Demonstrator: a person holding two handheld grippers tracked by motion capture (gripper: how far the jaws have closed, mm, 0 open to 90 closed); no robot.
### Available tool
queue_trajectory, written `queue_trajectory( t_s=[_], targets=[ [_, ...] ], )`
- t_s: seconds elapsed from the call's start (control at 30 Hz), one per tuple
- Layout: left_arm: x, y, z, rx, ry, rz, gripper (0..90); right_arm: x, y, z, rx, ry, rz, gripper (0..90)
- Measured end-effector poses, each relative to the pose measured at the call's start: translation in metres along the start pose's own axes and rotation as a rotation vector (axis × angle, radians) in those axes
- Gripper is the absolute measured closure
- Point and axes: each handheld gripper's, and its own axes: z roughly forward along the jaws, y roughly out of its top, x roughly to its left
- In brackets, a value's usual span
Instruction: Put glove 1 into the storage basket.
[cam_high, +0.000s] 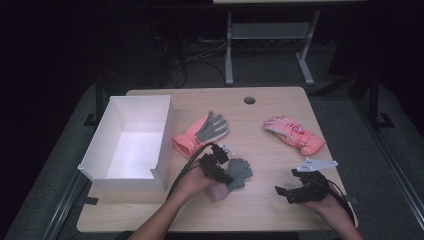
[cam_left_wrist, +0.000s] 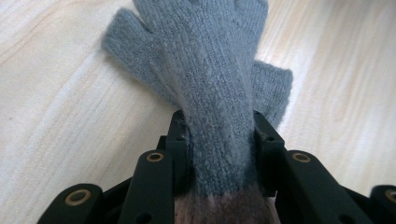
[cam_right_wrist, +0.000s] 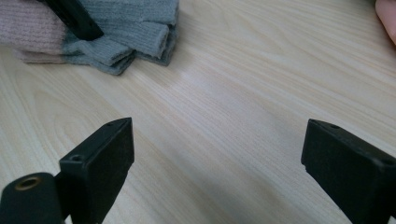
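A grey knitted glove (cam_high: 240, 170) with a pale pink cuff lies flat on the wooden table (cam_high: 260, 210), near its front middle. My left gripper (cam_high: 219, 169) comes in over the cuff end. In the left gripper view its black jaws (cam_left_wrist: 217, 128) press the glove (cam_left_wrist: 210, 70) from both sides just above the cuff, bunching the knit between them. My right gripper (cam_high: 286, 182) hovers low over bare wood at the front right, jaws wide open (cam_right_wrist: 215, 144) and nothing between them. The same glove (cam_right_wrist: 126, 37) shows at the top left of the right gripper view.
A white open box (cam_high: 165, 140) stands at the table's left. A pink glove with a grey palm (cam_high: 202, 131) lies beside it, behind the left gripper. A pink padded glove (cam_high: 295, 134) lies at the right rear. A cable hole (cam_high: 249, 100) sits near the far edge.
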Motion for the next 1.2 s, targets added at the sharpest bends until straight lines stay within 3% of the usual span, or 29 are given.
queue_trajectory(
  t_s=[0.1,0.37,0.57,0.83,1.2],
  targets=[
    [-0.003,0.003,-0.012,-0.015,-0.022,0.002,66.4,-0.002,-0.001,-0.001,-0.007,-0.001,0.006,9.0],
    [-0.011,0.007,-0.035,-0.035,-0.008,0.011,66.2,-0.001,0.0,0.0,-0.015,-0.009,0.0,9.0],
    [-0.014,0.014,-0.061,-0.057,0.007,0.001,66.2,-0.001,-0.001,0.001,-0.013,-0.01,0.002,9.0],
    [-0.013,0.018,-0.089,-0.062,0.02,-0.011,66.1,-0.001,-0.001,0.002,-0.013,-0.017,0.004,9.0],
    [-0.003,0.024,-0.141,-0.094,0.068,-0.027,66.0,-0.003,-0.001,0.004,-0.018,-0.024,0.005,9.0]
  ],
)
